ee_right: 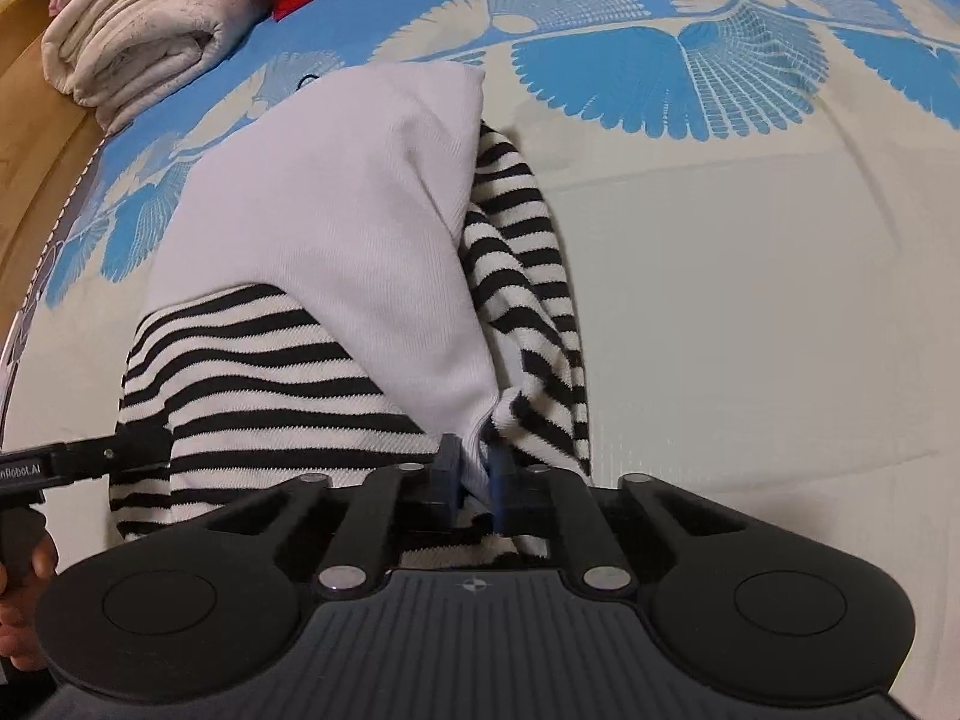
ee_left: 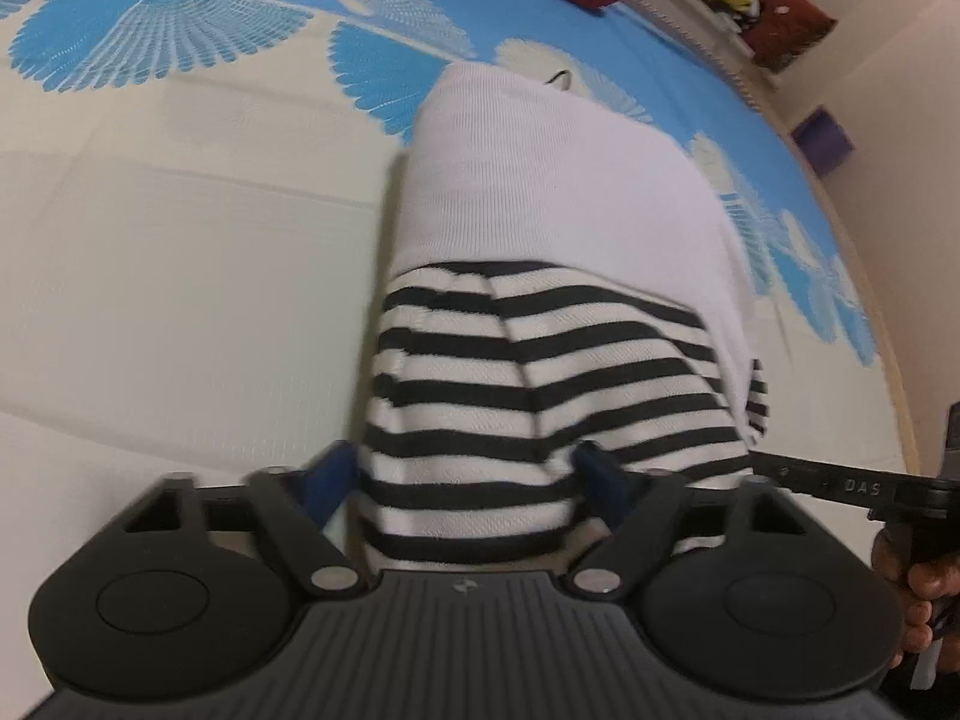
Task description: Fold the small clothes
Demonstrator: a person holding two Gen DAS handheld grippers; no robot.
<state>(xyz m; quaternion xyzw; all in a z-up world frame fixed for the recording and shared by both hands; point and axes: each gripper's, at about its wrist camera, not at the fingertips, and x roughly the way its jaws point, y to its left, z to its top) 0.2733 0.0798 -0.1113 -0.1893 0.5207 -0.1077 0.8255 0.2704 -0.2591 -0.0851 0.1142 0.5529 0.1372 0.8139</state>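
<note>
Across the middle of both frames my striped garment (ee_right: 264, 372) lies partly folded; right gripper (ee_right: 474, 468) pinches its white hem, left gripper (ee_left: 465, 474) gapes around the stripes; final folds remain, I judge.

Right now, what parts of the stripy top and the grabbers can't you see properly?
- Near edge of the striped garment: both views, hidden under the gripper bodies.
- Whether the left gripper presses the cloth: left view, fingers blurred.
- The fabric's edge inside the right gripper: right view, covered by its fingers.
- Garment's underside: hidden by the white panel.
- Black squiggle behind it: too small.
</note>
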